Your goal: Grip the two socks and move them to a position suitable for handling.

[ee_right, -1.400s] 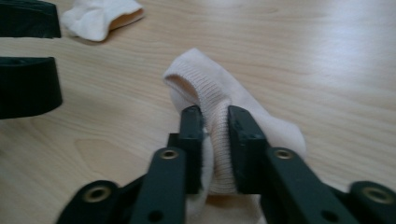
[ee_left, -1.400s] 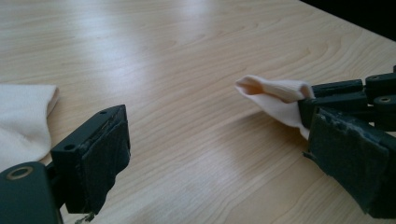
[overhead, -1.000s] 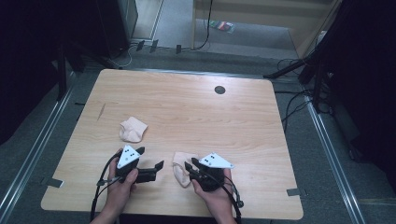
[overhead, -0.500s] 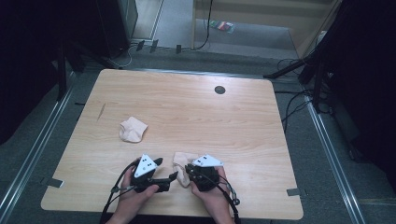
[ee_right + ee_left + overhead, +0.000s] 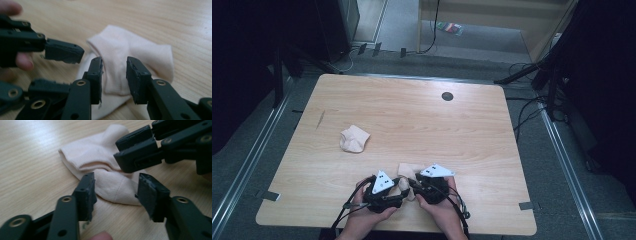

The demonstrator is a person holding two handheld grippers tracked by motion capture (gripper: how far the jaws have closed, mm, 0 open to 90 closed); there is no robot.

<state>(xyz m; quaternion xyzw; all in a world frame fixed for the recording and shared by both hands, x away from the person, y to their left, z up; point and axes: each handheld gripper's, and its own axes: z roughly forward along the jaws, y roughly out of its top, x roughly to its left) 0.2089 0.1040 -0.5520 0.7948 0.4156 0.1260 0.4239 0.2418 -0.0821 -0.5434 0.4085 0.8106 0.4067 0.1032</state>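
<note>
While both hands are working close to the near edge of the counter point(image 5: 472, 125), a pale pink sock point(image 5: 105, 170) is lying flat on the wood right between them, and it serves as the landmark for everything else. Well to the left of that sock and farther from the person, a second sock point(image 5: 354, 139), bunched into a loose ball, is sitting alone on the bare wood. Just left of the flat sock, the left gripper point(image 5: 115, 191) is pointing in at it; its jaws have just been closing but are standing apart, with the sock's folded end lying between and beyond them, and the pads are not pressing on the cloth. A fingertip of the person's left hand point(image 5: 367, 220) is showing at the bottom edge of the left gripper view. Just right of the sock, the right gripper point(image 5: 114, 75) is coming in from the opposite side; its jaws have just been opening and are standing a little apart, straddling a raised ridge of the fabric near the cuff, though whether the pads are touching it I cannot tell. In the left gripper view, the right gripper's jaws are hovering over the sock's far part, close to the left jaws. Beyond the sock, toward the far edge of the counter, a small dark round hole point(image 5: 447, 96) is sitting in the wood.
</note>
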